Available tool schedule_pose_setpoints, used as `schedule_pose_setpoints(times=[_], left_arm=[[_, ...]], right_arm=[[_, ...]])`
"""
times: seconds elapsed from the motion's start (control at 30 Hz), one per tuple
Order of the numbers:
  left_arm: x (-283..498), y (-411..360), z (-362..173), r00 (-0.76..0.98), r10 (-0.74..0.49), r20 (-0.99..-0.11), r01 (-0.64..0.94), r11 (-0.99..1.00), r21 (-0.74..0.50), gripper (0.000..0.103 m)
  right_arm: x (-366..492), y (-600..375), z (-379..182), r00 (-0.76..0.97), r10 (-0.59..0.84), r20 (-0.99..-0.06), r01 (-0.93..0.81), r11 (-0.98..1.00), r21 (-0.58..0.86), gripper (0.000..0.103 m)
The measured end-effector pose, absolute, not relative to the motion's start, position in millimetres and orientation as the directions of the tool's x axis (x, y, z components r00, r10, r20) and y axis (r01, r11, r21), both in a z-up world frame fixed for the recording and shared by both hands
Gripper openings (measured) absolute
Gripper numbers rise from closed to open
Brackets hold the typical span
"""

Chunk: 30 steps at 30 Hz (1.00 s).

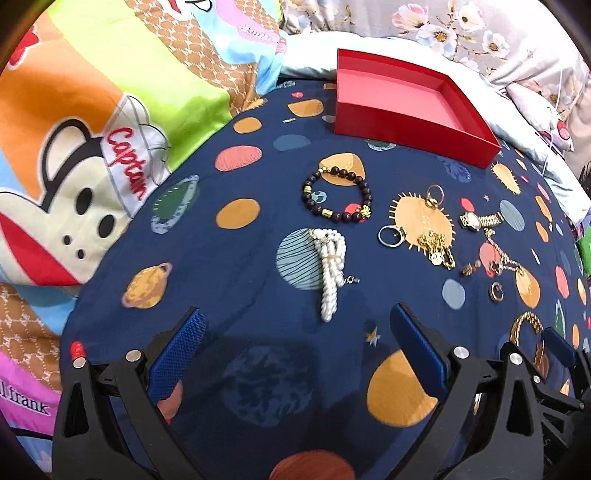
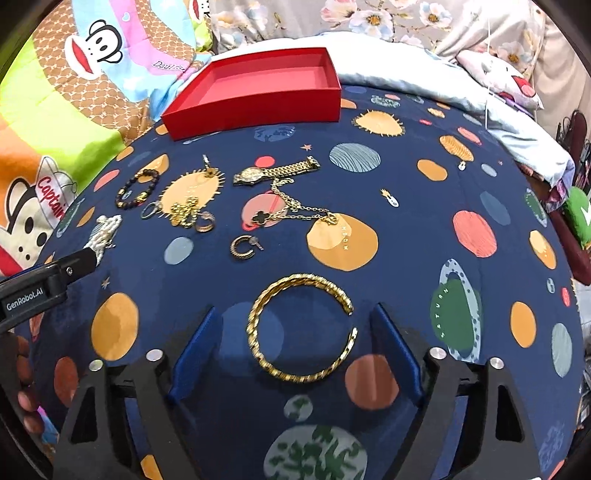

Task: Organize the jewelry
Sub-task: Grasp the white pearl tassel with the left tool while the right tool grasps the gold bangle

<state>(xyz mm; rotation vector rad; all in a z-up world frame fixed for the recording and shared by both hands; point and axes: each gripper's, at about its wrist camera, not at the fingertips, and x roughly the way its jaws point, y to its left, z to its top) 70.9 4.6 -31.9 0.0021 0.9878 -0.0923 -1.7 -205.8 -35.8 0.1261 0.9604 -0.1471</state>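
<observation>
Gold bangle (image 2: 301,328) lies flat on the navy planet-print bedsheet (image 2: 424,206), its open gap to the right, between the spread blue fingers of the right tool (image 2: 293,336), which grips nothing. Beyond it a small gold hoop earring (image 2: 242,246) sits alone; farther on a gold chain necklace with a black clover charm (image 2: 291,212) trails up to a gold wristwatch (image 2: 275,171). To the left of these a tangle of gold chain (image 2: 184,216) lies beside two rings, and a dark beaded bracelet (image 1: 338,195) rests further left.

Left tool (image 1: 295,332) also stands wide and empty, and a folded pearl strand (image 1: 330,271) lies just ahead of its tips. At the far edge of the sheet an open red box (image 1: 406,125) sits with its pink floor bare; all the jewelry is outside it on the bed. A cartoon-monkey quilt (image 1: 92,147) is bunched at the left, floral bedding (image 2: 388,18) behind
</observation>
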Motion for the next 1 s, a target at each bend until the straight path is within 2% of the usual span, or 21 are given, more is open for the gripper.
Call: schedule_pose_setpoints(times=[0.03, 0.13, 0.2, 0.4, 0.53, 0.6, 0.67, 1.0], left_arm=[[74.9, 4.1, -34.1, 0.54, -0.084, -0.837, 0.079, 0.996, -0.049, 0.097], [84.7, 2.1, -39.5, 0.523, -0.114, -0.844, 0.087, 0.993, -0.081, 0.086], [89.0, -0.2, -42.7, 0.512, -0.128, -0.85, 0.094, 0.991, -0.092, 0.082], [91.9, -4.1, -41.3, 0.522, -0.14, -0.841, 0.117, 0.989, -0.093, 0.063], [92.0, -1.5, -38.8, 0.517, -0.176, -0.837, 0.132, 0.983, -0.125, 0.034], [91.4, -0.9, -38.6, 0.511, -0.188, -0.839, 0.138, 0.981, -0.136, 0.026], [90.0, -0.3, -38.4, 0.505, -0.202, -0.84, 0.147, 0.978, -0.146, 0.011], [74.9, 0.0, -23.9, 0.533, -0.212, -0.819, 0.17, 0.975, -0.142, 0.011]], right_arm=[[-0.3, -206.4, -35.6, 0.568, -0.071, -0.82, 0.178, 0.983, 0.038, 0.078], [4.0, -206.1, -35.9, 0.57, -0.087, -0.817, 0.175, 0.984, 0.017, 0.07], [5.4, -205.7, -35.4, 0.573, -0.099, -0.814, 0.173, 0.985, 0.002, 0.056], [3.9, -205.2, -34.7, 0.578, -0.098, -0.81, 0.173, 0.985, 0.004, 0.054], [1.7, -205.2, -34.3, 0.579, -0.09, -0.81, 0.178, 0.984, 0.017, 0.054], [0.4, -204.8, -34.0, 0.579, -0.088, -0.811, 0.178, 0.984, 0.02, 0.054], [-1.0, -204.5, -33.9, 0.579, -0.084, -0.811, 0.179, 0.984, 0.026, 0.054], [-11.5, -205.2, -26.6, 0.591, -0.052, -0.805, 0.179, 0.982, 0.068, 0.053]])
